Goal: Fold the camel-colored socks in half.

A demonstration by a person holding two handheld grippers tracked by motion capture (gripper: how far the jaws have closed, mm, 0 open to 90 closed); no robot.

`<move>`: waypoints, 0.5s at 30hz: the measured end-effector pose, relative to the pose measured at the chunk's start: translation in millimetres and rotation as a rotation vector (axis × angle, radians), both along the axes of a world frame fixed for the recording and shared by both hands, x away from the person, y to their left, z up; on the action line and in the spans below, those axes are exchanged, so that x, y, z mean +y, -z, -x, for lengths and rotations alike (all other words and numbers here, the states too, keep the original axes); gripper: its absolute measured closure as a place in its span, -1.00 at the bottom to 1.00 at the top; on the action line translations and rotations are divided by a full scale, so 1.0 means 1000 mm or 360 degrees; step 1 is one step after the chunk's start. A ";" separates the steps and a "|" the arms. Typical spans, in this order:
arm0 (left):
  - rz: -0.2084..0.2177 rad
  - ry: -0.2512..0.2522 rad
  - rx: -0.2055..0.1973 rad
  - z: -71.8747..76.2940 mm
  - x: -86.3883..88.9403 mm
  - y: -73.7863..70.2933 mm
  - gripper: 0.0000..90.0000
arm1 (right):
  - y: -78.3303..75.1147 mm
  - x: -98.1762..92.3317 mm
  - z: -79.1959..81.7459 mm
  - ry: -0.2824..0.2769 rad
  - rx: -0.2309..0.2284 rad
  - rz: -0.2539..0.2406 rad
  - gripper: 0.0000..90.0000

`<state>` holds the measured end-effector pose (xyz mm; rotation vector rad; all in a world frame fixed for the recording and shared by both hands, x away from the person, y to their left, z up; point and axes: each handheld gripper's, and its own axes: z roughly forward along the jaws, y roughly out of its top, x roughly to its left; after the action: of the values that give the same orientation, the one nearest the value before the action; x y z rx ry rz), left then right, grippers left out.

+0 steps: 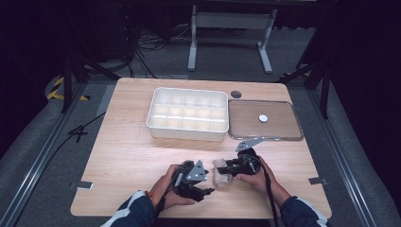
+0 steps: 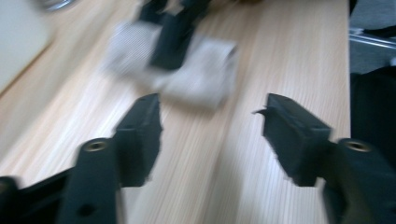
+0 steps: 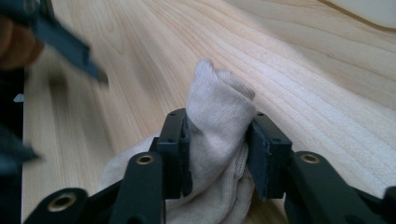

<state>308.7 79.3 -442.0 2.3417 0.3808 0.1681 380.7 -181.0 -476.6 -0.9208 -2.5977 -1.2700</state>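
A cream knitted cloth bundle [image 1: 220, 176] lies on the wooden table [image 1: 132, 156] near its front edge, between my two hands. In the right gripper view my right gripper [image 3: 218, 135] is shut on the cloth bundle [image 3: 219, 98], whose bunched top pokes up past both pads. My right gripper [image 1: 228, 169] comes at it from the right. My left gripper [image 2: 212, 109] stands open with only bare wood between its jaws, and the blurred cloth bundle [image 2: 201, 79] lies just beyond its tips. In the high view my left gripper [image 1: 206, 188] sits just left of the cloth.
A white tray with several compartments [image 1: 187, 134] stands at the middle back. To its right lies a flat clear-rimmed lid [image 1: 283, 130] with a small white disc [image 1: 263, 118] on it. A dark round hole [image 1: 236, 94] marks the tabletop behind them.
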 end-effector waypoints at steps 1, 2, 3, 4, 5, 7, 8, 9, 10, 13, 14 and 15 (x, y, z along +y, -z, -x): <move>-0.0021 -0.0040 0.0028 -0.001 0.013 0.000 -0.31 | -0.001 0.000 0.001 -0.0014 -0.0002 0.0004 0.43; -0.0039 -0.0085 0.0035 -0.002 0.024 0.001 -0.40 | -0.002 0.001 0.002 -0.0017 -0.0010 0.0006 0.45; -0.0049 -0.0137 0.0035 -0.002 0.036 0.003 -0.46 | -0.003 0.001 0.003 -0.0022 -0.0027 0.0018 0.47; -0.0049 -0.0137 0.0035 -0.002 0.036 0.003 -0.47 | -0.003 0.001 0.003 -0.0022 -0.0027 0.0018 0.47; -0.0040 -0.0191 0.0066 -0.003 0.047 0.006 -0.47 | -0.004 0.001 0.004 -0.0034 -0.0041 0.0024 0.48; -0.0080 -0.0311 0.0086 -0.008 0.076 0.012 -0.55 | -0.007 0.001 0.008 -0.0062 -0.0085 0.0065 0.52; -0.0080 -0.0311 0.0086 -0.008 0.076 0.012 -0.54 | -0.008 0.000 0.009 -0.0062 -0.0104 0.0070 0.53; -0.0099 -0.0346 0.0083 -0.009 0.084 0.014 -0.54 | -0.008 0.000 0.009 -0.0062 -0.0104 0.0070 0.53; -0.0101 -0.0376 0.0083 -0.011 0.093 0.016 -0.55 | -0.009 0.000 0.011 -0.0063 -0.0123 0.0079 0.54; -0.0120 -0.0474 0.0093 -0.017 0.115 0.021 -0.55 | -0.011 -0.002 0.015 -0.0073 -0.0177 0.0089 0.56; -0.0111 -0.0500 0.0101 -0.019 0.118 0.023 -0.55 | -0.013 -0.004 0.016 -0.0072 -0.0192 0.0090 0.56; -0.0111 -0.0500 0.0101 -0.019 0.118 0.023 -0.55 | -0.013 -0.004 0.016 -0.0072 -0.0192 0.0090 0.56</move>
<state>327.5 197.6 -465.3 2.3467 0.7851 0.2609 364.5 -184.8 -463.9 -0.8129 -2.7433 -1.2850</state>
